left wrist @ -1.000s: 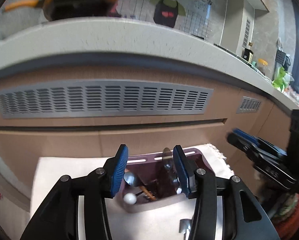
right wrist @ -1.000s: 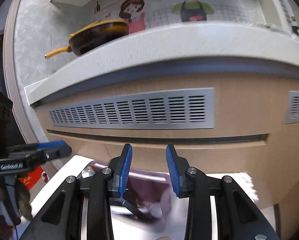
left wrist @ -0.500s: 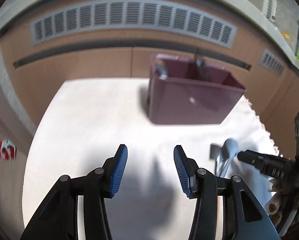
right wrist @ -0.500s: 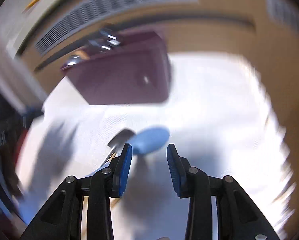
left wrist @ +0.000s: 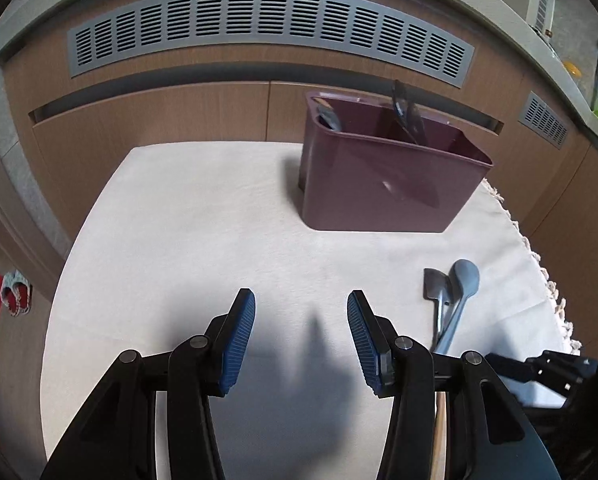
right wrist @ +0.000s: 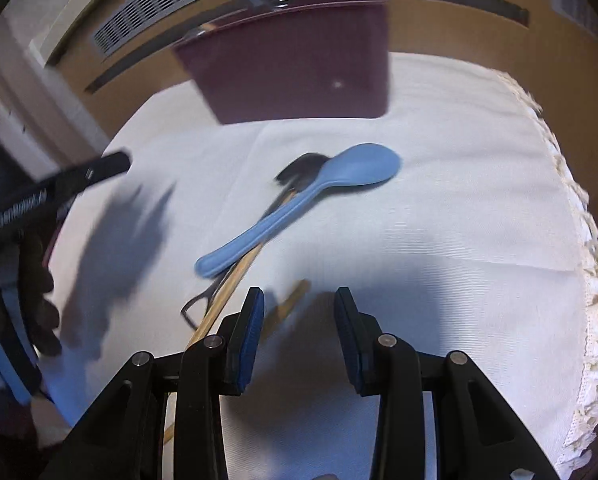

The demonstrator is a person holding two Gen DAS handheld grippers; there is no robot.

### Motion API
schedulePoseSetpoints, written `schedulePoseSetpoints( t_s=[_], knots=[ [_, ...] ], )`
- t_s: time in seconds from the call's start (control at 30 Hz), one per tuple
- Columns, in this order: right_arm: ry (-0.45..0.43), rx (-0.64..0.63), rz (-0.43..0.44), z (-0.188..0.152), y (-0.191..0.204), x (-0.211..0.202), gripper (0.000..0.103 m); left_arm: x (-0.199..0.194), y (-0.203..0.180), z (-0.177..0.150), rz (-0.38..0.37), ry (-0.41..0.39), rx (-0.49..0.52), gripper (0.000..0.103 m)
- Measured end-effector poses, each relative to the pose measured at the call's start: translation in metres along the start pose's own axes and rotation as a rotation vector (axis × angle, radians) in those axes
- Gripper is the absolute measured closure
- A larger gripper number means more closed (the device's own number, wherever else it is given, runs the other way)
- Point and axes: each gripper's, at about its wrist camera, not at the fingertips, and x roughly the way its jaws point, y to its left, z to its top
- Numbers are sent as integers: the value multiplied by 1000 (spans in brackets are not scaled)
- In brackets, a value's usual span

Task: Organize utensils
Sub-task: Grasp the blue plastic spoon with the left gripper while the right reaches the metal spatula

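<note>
A maroon utensil bin (left wrist: 379, 188) stands at the back of the white cloth (left wrist: 203, 216), with dark utensils sticking out of its top. A blue plastic spoon (right wrist: 299, 204) lies on the cloth across a dark spatula (right wrist: 303, 166) and a thin wooden stick (right wrist: 235, 280). My right gripper (right wrist: 299, 312) hangs open just short of the spoon's handle, nothing between its fingers. The spoon (left wrist: 465, 280) and spatula (left wrist: 435, 284) also show in the left wrist view. My left gripper (left wrist: 301, 316) stands open over bare cloth, left of the spoon.
Wooden cabinet fronts with a grey vent grille (left wrist: 267, 16) rise behind the table. The cloth's fringed edge (right wrist: 579, 280) runs along the right. Slippers (left wrist: 17, 292) and a red mat lie on the floor at far left. The left gripper's finger (right wrist: 59, 180) reaches in from the left.
Both grippers have come down and tipped from the counter front toward the table. The right one has closed in on the blue spoon; the left has held still over the last half second.
</note>
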Motion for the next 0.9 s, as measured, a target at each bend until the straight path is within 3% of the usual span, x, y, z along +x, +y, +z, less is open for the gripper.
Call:
schedulePoseSetpoints(
  t_s=[0.13, 0.23, 0.4, 0.57, 0.73, 0.9],
  knots=[
    [-6, -160, -100, -6, 28, 2, 68, -1, -3, 2, 0, 3, 10, 54],
    [-8, -216, -97, -10, 29, -1, 70, -2, -4, 1, -5, 14, 2, 54],
    [-12, -236, -60, -17, 9, -13, 89, 0, -11, -7, -13, 48, 30, 54],
    [-34, -219, -214, -5, -30, -15, 95, 8, -24, -19, -81, 128, 47, 54],
    [-37, -102, -117, 6, -61, -21, 91, 9, -51, -25, -173, 148, 98, 54],
    [-53, -115, -118, -4, -69, -27, 90, 28, -94, -7, -277, 178, 181, 54]
  ],
)
